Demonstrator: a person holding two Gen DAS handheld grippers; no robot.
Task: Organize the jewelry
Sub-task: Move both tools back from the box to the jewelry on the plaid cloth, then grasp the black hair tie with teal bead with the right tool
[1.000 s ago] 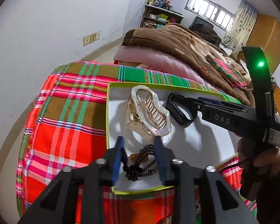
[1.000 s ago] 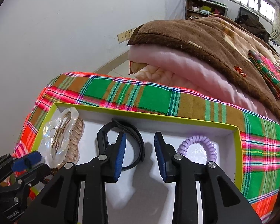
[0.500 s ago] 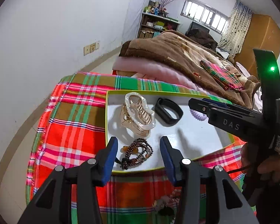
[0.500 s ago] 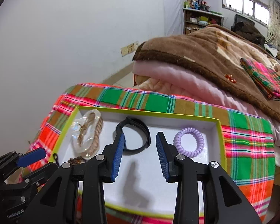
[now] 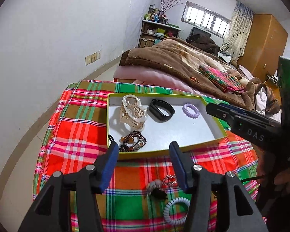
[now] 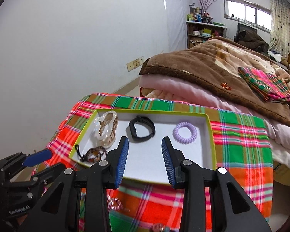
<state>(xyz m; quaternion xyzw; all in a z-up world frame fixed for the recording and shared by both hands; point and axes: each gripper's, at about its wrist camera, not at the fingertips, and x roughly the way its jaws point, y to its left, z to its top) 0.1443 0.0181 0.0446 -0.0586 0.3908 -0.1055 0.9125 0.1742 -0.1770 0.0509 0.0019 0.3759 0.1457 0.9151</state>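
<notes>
Left gripper (image 5: 144, 166): I see its jaws opening, nothing between the blue pads; it hangs above the plaid cloth (image 5: 77, 135), just short of the box's near wall.
Right gripper (image 6: 145, 160): I see it parted and empty, hovering over the near edge of the box.
Loose pieces: directly beneath my left gripper, on the cloth, lie a pale spiral hair tie (image 5: 176, 209), a small dark clip (image 5: 157, 191) and a pink glittery ring (image 5: 169, 180), close together, the clip touching or nearly touching the ring.
Step in hand, my judgement: fetching the next loose piece; I would take the spiral tie first, since it lies apart from the tangle, pinching across its coil.
Box (image 5: 212, 142): white inside, lime-green rim, just ahead of both grippers.
Beaded bracelet (image 5: 134, 142): brown beads, near left corner of the box, just beyond my left fingertips.
Hair claw (image 5: 132, 113): translucent pearl and gold, farther left.
Black band (image 6: 142, 128): centre, beyond my right gripper.
Lilac spiral tie (image 6: 185, 132): far right.
</notes>
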